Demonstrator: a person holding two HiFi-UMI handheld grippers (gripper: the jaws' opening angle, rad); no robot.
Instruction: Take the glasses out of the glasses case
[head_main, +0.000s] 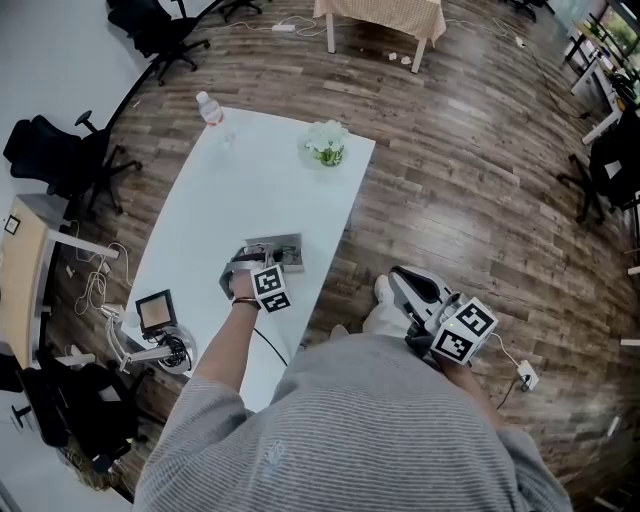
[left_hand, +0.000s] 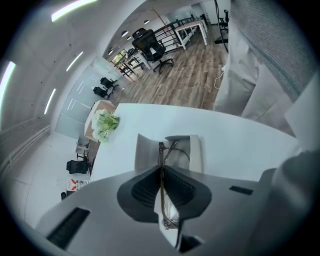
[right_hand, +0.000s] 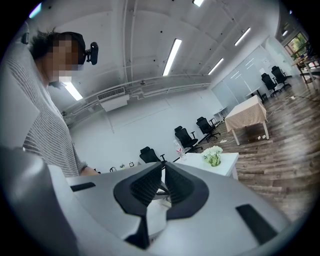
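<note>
Head view first: the left gripper (head_main: 248, 272) is over the white tabletop (head_main: 230, 200), right at the grey glasses case (head_main: 280, 247), which lies open near the tabletop's right edge. Left gripper view gives the close look: the left gripper's (left_hand: 161, 167) fingers (left_hand: 142, 187) are pressed together on the glasses (left_hand: 160, 152) — a thin metal frame pinched edge-on between the ribbed pads, running down through them and poking out ahead. The front end of the frame reaches over the open case (left_hand: 147, 150), lid flap up on one side; whether the frame touches the lining there, I can't tell.

Over on the other side, the right gripper (head_main: 408, 285) is off the tabletop altogether — held by the person's hip above the wooden floor (head_main: 470, 180). Right gripper view shows the right gripper's (right_hand: 164, 170) fingers (right_hand: 145, 186) closed tip to tip with nothing between them.

Farther up the tabletop, a small bunch of white flowers (head_main: 326, 142) stands near the right edge, and a water bottle (head_main: 210, 108) stands at the far left corner, both well apart from the case.
</note>
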